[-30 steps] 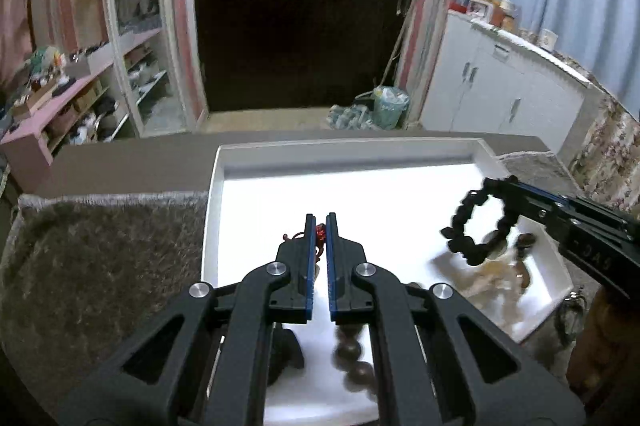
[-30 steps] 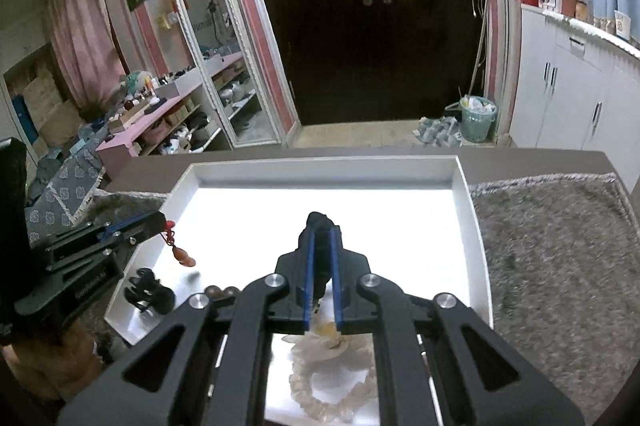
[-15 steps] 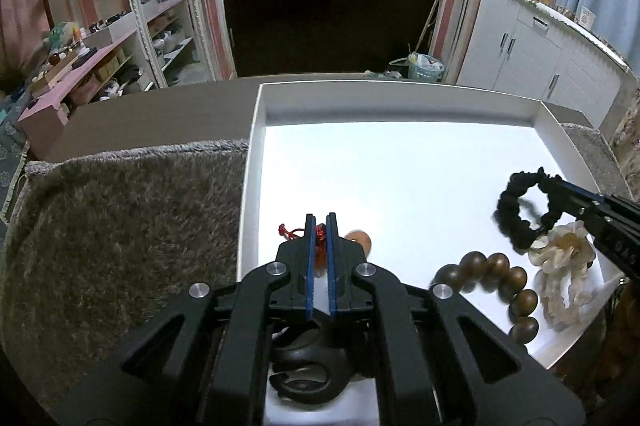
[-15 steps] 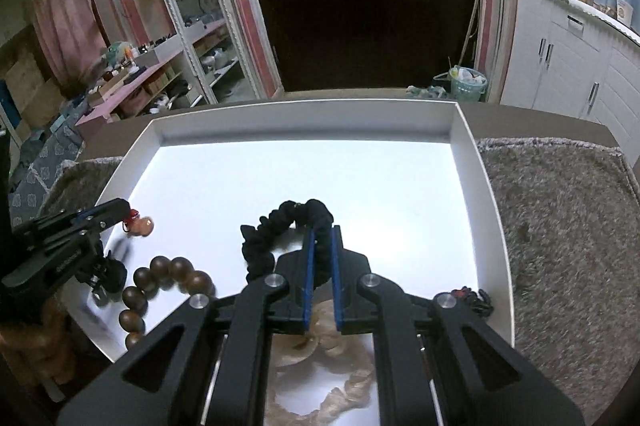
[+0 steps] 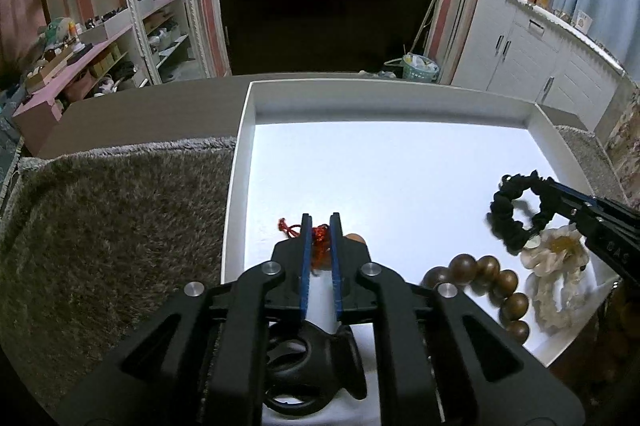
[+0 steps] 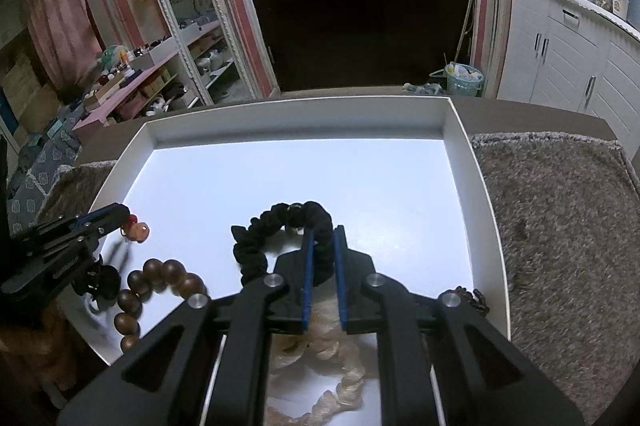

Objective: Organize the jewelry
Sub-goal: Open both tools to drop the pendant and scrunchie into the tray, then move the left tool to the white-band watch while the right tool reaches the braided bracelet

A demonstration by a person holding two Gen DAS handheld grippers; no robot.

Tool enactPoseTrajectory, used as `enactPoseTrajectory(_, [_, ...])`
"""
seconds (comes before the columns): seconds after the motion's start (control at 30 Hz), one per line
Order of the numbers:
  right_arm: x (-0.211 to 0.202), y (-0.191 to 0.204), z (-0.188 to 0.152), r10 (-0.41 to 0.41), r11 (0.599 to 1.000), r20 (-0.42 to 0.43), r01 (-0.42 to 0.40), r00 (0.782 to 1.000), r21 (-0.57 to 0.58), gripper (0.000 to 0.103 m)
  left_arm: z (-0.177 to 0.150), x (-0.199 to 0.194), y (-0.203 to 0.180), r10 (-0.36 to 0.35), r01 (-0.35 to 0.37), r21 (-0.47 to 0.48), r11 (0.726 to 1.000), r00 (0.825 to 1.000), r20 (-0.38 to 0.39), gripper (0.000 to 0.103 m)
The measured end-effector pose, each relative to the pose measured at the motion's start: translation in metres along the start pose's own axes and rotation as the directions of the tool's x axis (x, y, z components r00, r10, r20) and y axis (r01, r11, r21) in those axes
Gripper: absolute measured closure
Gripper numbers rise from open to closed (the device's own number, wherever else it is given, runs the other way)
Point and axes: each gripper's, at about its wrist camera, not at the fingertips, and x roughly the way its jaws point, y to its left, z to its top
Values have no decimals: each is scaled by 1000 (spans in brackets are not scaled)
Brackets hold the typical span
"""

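Ruffled fabric scrunchie (image 6: 280, 234), apparently gripped

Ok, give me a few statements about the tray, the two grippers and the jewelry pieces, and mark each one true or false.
1. The right gripper holds the black scrunchie. True.
2. The left gripper holds the brown bead bracelet. False: it holds a red-corded charm; the bracelet lies loose on the tray.
3. The white tray sits on a grey fuzzy mat. True.
4. The cream flower piece lies outside the tray. False: it lies inside, near the right gripper.
5. The tray's far half is crowded. False: it is bare.
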Motion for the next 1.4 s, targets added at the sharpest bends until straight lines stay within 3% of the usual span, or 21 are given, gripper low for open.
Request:
enactPoseTrajectory(0.03, [0, 0, 1, 3, 1000, -2, -3, 1000, -1, 90, 0, -2, 1, -4, 4, -3, 1000, 1000, 5, 91])
enactPoseTrajectory(0.07, [-1, 0, 1, 5, 1000, -2, -5, 1000, -6, 78, 1, -5, 1, -9, 9, -2, 1000, 1000, 10, 91])
enactPoseTrajectory(0.13, [-2, 1, 2, 2, 1000, 5, -2, 1000, -13, 65, 2, -9, -1, -12, 12, 2, 1000, 1000, 20, 90])
enactPoseTrajectory(0.27, [-13, -2, 4, 0, 1000, 30, 0, 1000, -11, 65, 6, -23, -3, -20, 20, 5, 1000, 999, 41, 90])
enactPoseTrajectory(0.37, [-38, -3, 12, -3, 1000, 92, 3, 996, -3, 65, 14, -51, 0, -26, 25, 9, 1000, 995, 100, 88])
enactPoseTrajectory(0.5, [-78, 4, 24, 1, 1000, 179, 3, 984, -20, 65, 22, -96, 8, -14, 11, 14, 1000, 981, 192, 79])
enactPoseTrajectory(0.6, [-116, 9, 28, -8, 998, 241, 22, 970, -54, 65, 28, -127, 19, 8, -6, -11, 1000, 969, 245, 54])
enactPoseTrajectory(0.7, [-145, 8, 21, -16, 994, 265, 43, 964, -96, 65, 22, -148, 29, 58, -63, 9, 998, 964, 260, 54])
enactPoseTrajectory(0.83, [-176, -17, -12, -91, 986, 263, 123, 961, -110, 63, -4, -176, 57, 99, -102, -1, 995, 960, 263, 54])
enactPoseTrajectory(1.03, [-197, -72, -85, -194, 979, 183, 201, 964, -25, 63, -82, -198, 97, 115, -106, -53, 993, 966, 230, 54])
enactPoseTrajectory(1.13, [-203, -86, -114, -204, 979, 154, 205, 967, 14, 63, -119, -200, 98, 126, -121, -36, 992, 971, 205, 54])
enactPoseTrajectory(1.27, [-199, -93, -150, -196, 980, 107, 191, 975, 49, 63, -152, -194, 94, 85, -81, -34, 996, 981, 172, 54])
enactPoseTrajectory(1.4, [-190, -85, -162, -176, 984, 81, 173, 981, 41, 63, -169, -181, 98, 114, -112, -28, 993, 986, 125, 54])
